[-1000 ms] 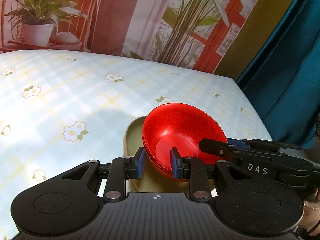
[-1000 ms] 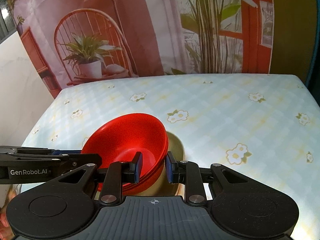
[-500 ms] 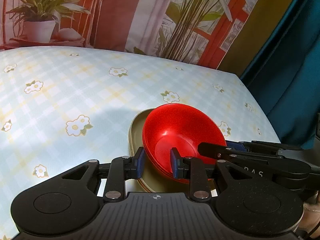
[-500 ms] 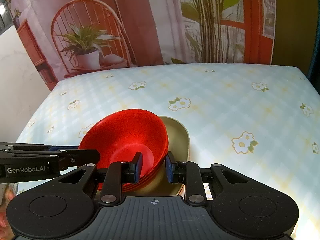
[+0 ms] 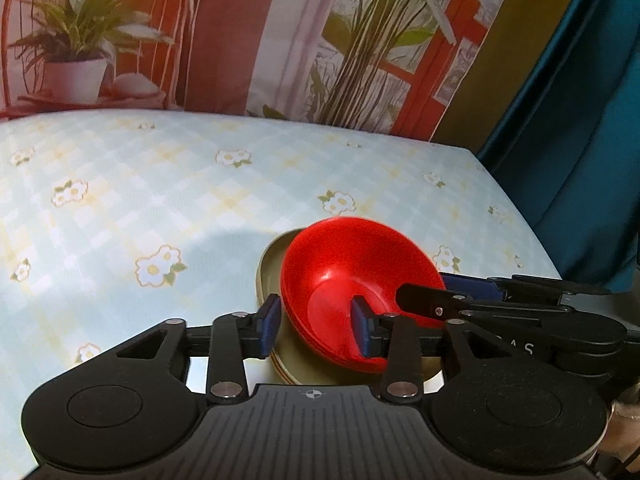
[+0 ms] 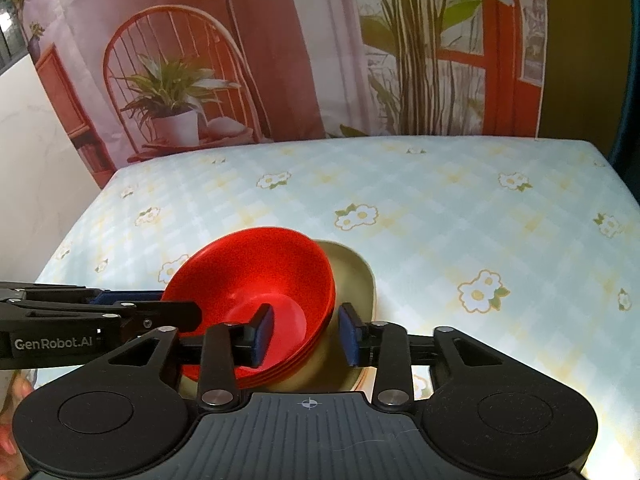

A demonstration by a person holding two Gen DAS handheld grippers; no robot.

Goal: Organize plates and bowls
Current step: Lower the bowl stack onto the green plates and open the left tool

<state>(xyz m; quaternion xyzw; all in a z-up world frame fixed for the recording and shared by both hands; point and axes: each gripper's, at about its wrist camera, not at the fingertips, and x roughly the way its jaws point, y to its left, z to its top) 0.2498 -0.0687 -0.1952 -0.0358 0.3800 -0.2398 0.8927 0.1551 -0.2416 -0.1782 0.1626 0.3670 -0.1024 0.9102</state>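
A stack of red bowls [image 5: 356, 272] sits on a stack of olive plates [image 5: 272, 268] near the table's front edge. My left gripper [image 5: 316, 328] is open, its jaws astride the left rim of the bowls without touching. My right gripper [image 6: 306, 334] is open too, its jaws astride the right rim of the red bowls [image 6: 260, 280], one inside and one over the olive plates [image 6: 356, 276]. Each gripper's fingers show in the other's view, the right one [image 5: 424, 296] and the left one [image 6: 160, 308].
The table is covered with a pale blue checked cloth with daisies [image 6: 460, 208]. A printed backdrop hangs behind it. A teal curtain [image 5: 580, 140] hangs to the right, and a white wall [image 6: 36, 152] lies to the left.
Both grippers have opened, letting go of the bowl rims. The bowls and plates came down onto the table and both cameras tilted to show more of the cloth.
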